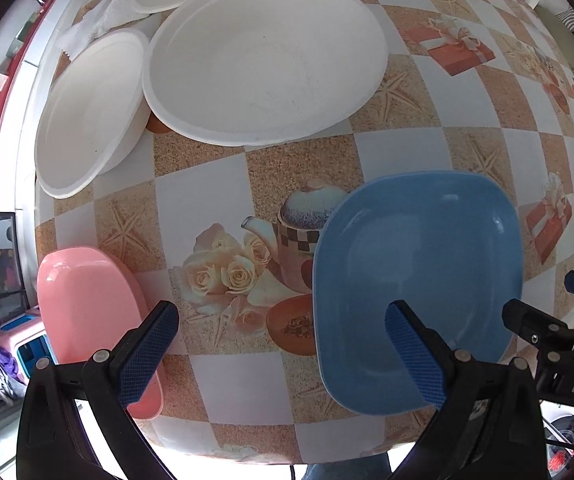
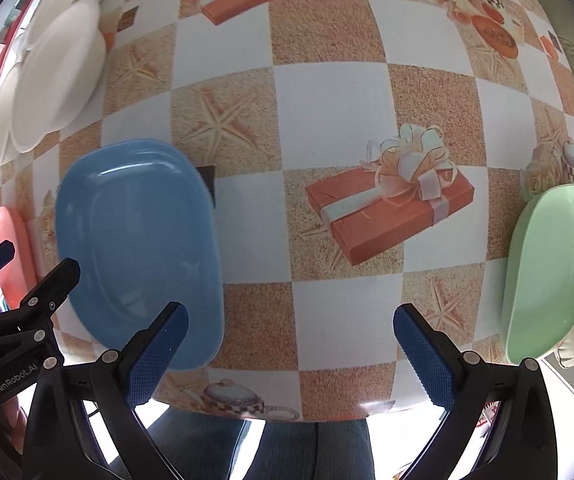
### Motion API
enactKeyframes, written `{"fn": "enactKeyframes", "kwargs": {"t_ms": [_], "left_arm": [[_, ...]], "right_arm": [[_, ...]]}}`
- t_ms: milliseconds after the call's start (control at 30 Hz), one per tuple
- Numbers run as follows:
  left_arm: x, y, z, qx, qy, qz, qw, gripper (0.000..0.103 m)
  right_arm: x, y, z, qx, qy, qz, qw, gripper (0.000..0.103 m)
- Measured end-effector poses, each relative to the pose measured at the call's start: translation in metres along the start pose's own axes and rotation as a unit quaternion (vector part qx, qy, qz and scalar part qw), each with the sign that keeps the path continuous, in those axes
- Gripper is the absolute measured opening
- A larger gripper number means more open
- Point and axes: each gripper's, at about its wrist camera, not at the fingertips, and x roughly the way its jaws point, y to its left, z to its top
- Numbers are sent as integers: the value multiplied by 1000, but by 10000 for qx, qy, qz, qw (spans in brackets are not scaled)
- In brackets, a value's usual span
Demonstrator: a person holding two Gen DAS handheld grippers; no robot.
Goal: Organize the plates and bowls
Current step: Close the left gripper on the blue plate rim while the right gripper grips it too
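Both grippers, left and right, hovering empty with jaws wide over the counter's near edge, blue plate between them, seemingly the next pick.

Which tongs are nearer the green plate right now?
Right. The right tongs hang open over the table's near edge with the green plate just off their right side. The left tongs, also open, sit farther left, over the blue plate.
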Motion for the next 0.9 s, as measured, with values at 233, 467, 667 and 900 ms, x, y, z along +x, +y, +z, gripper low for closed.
{"fn": "enactKeyframes", "kwargs": {"t_ms": [233,467,667,900], "left_arm": [[25,3,-5,-144,42,66,9999,99],[29,16,-10,-319,-5,-216,9993,90],[27,16,-10,-378,1,-592,9975,65],[24,5,-13,-127,101,-826,9965,29]], "right_arm": [[22,5,13,-184,8,-100,9998,103],[23,17,11,-366,-168,-282,9988,103],[19,31,9,-448,-98,-77,9989,91],[11,64,-6,-677,-281,-251,9970,58]]}}
